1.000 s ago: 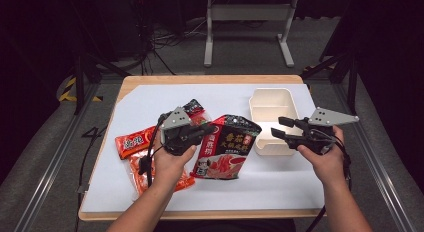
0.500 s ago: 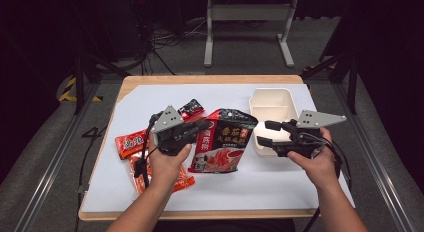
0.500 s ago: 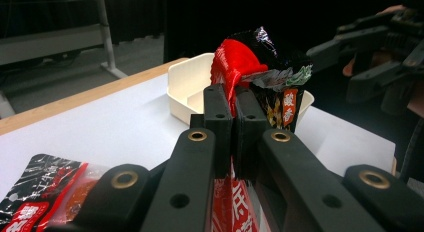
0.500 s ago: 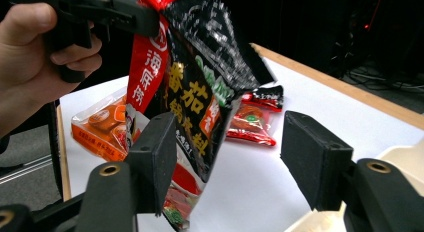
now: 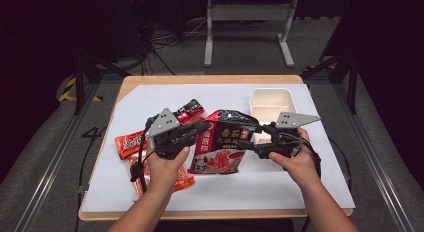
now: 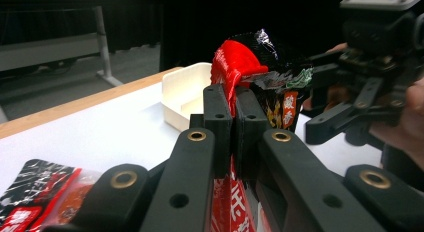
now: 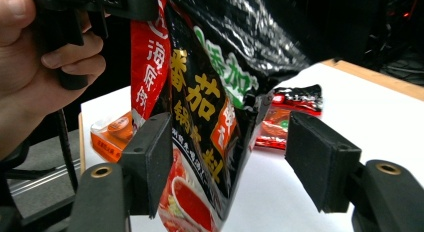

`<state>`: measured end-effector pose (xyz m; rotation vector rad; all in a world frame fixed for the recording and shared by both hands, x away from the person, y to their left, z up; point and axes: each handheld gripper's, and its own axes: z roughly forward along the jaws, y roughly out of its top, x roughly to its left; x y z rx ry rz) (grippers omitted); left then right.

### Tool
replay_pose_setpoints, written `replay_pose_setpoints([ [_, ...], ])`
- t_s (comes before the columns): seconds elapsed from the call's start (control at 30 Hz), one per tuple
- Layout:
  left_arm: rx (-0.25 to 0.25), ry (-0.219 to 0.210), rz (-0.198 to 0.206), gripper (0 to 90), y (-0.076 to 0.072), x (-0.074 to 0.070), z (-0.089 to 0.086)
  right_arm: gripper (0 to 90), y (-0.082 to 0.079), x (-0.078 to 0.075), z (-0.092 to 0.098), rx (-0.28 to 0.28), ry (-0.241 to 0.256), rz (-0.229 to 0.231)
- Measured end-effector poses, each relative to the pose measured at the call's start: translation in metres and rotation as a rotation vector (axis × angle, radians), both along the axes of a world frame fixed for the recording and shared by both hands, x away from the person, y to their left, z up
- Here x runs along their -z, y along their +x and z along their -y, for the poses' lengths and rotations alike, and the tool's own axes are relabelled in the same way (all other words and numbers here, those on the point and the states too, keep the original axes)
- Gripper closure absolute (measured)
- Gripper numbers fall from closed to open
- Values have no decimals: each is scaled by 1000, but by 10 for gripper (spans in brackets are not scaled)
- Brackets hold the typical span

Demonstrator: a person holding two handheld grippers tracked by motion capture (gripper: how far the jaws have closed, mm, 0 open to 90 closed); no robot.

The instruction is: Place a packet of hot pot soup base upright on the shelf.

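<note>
Toward the bench's [image 5: 310, 192] left edge lie an orange packet [image 5: 131, 142] and a red-black packet [image 5: 190, 109]. Your left gripper [image 5: 206, 127] is clenched on the left edge of the black-and-red soup-base pouch [image 5: 225, 147], held up over the bench's middle; the left gripper view shows the red foil pinched flat between the jaws. Your right gripper [image 5: 259, 141] reaches the pouch's right side, and the right gripper view shows it released, jaws spread with the pouch's edge between them. The cream box [image 5: 272, 102] sits near the far right corner.
</note>
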<state>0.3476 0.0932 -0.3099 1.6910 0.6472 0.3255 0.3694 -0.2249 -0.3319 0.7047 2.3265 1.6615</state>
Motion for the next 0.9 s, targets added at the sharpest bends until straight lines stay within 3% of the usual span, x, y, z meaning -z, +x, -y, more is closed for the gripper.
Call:
replay_pose_setpoints([
  [0.2, 19, -1, 11, 872, -3, 0, 4, 405, 3, 4, -9, -23, 21, -41],
  [0.27, 22, 2, 10, 872, -4, 0, 5, 423, 4, 4, -10, -2, 9, -55],
  [0.4, 23, 3, 17, 871, -5, 1, 7, 451, 8, 5, -12, -17, -14, -100],
  [0.47, 14, 8, 25, 870, -6, 1, 8, 511, 8, 5, -12, -18, -10, -109],
  [0.5, 12, 7, 26, 870, -6, 1, 8, 575, 7, 5, -12, -23, -8, -107],
  [0.7, 12, 3, 35, 866, -8, 1, 8, 657, 5, 3, -11, -15, -23, -81],
  [0.83, 7, -10, 33, 865, -7, 0, 5, 747, 4, -4, -10, -41, -67, -34],
  [0.9, 1, -9, 42, 861, -7, -1, 3, 759, 2, -8, -12, -40, -95, 11],
])
